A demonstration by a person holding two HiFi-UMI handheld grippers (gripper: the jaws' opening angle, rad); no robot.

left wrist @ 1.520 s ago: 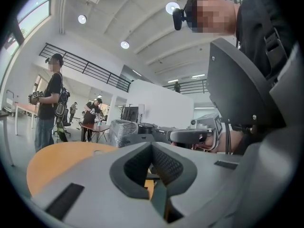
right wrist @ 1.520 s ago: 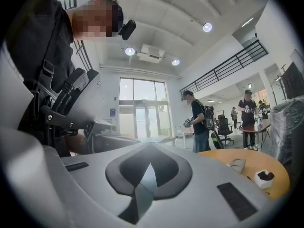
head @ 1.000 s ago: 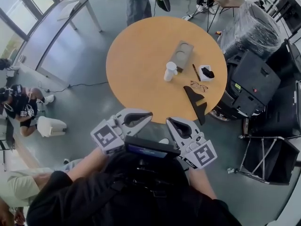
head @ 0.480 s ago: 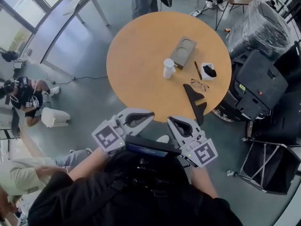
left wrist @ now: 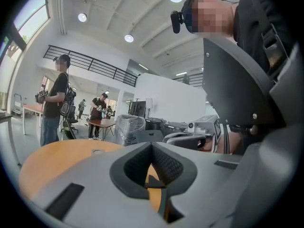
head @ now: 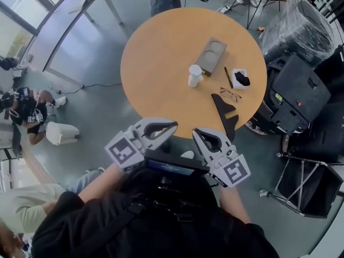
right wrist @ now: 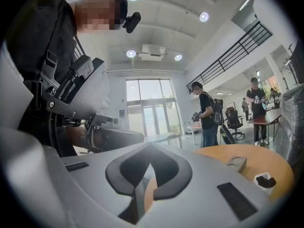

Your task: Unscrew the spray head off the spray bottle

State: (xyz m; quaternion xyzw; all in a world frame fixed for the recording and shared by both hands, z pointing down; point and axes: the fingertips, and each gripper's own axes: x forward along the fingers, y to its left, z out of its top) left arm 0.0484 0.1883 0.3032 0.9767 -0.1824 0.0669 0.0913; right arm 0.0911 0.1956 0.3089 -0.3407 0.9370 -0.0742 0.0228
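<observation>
The round counter (head: 156, 63) carries everything. Just off its 6 o'clock edge the left claw (head: 173, 126) and right claw (head: 195, 133) sit side by side, both closed on nothing. The white bottle (head: 194, 75) stands upright near the counter's centre, with a grey tray (head: 210, 56) at its 1 o'clock and glasses (head: 230, 94) at its 4 o'clock.

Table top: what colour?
Table top is orange-tan; head view shows it best.
</observation>
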